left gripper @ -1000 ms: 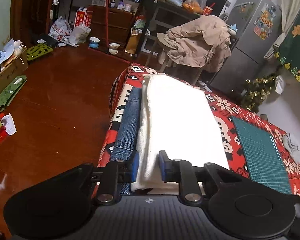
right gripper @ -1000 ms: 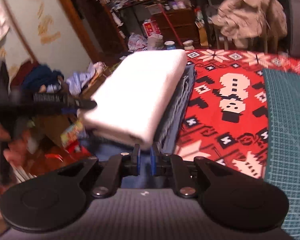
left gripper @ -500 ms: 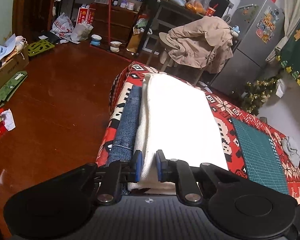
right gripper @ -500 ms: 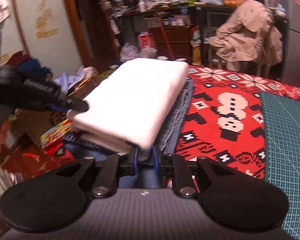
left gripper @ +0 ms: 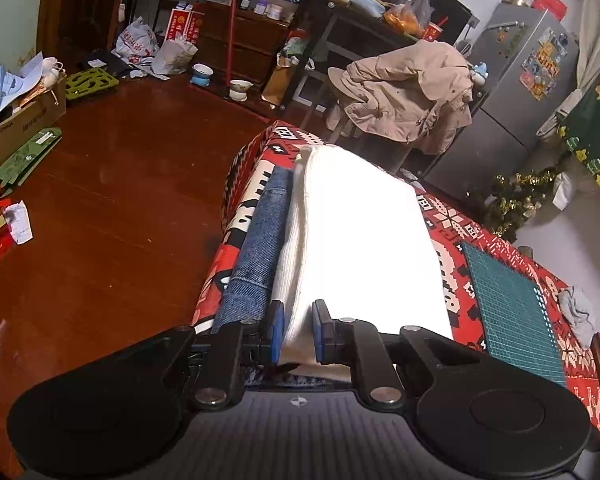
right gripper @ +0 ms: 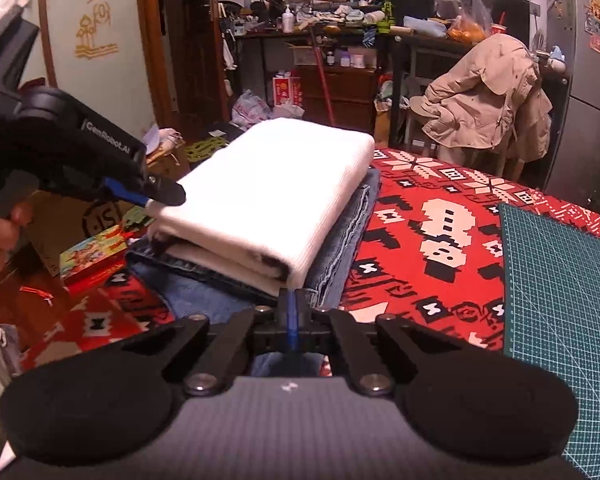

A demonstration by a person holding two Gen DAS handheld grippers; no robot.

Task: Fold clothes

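Note:
A folded white garment (left gripper: 360,240) lies on top of folded blue jeans (left gripper: 256,252) near the left edge of a table. My left gripper (left gripper: 298,332) is shut on the white garment's near left edge, with cloth bulging between the blue pads. In the right wrist view the white garment (right gripper: 268,196) rests on the jeans (right gripper: 340,248), and the left gripper (right gripper: 156,200) pinches its left corner. My right gripper (right gripper: 293,308) is shut just below the garment's near right corner. Its pads meet with nothing between them.
A red patterned tablecloth (right gripper: 440,220) covers the table, and a green cutting mat (right gripper: 560,280) lies to the right. The table's left edge drops to a wooden floor (left gripper: 120,200). A chair with a beige coat (left gripper: 408,92) stands beyond the far end.
The right gripper held the white garment's near corner between its pads; now it has shifted slightly and its pads are closed together below that corner. The left gripper keeps its hold.

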